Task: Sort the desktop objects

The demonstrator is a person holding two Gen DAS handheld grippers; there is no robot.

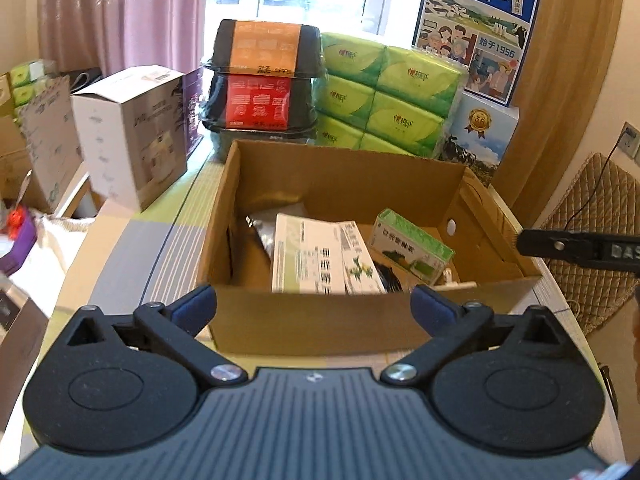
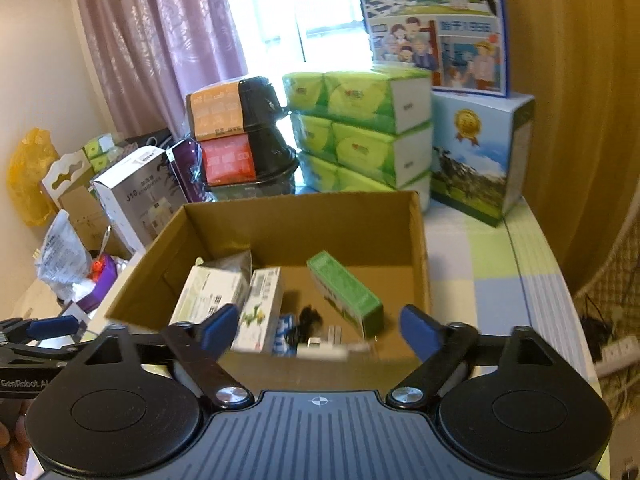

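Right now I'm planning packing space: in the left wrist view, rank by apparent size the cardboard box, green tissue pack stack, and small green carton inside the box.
1. cardboard box, nearest the camera
2. green tissue pack stack
3. small green carton

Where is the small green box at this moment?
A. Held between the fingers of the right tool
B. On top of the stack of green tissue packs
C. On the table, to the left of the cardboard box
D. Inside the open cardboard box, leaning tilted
D: the small green box lies tilted inside the open cardboard box, and both the left tool and the right tool are open and empty.
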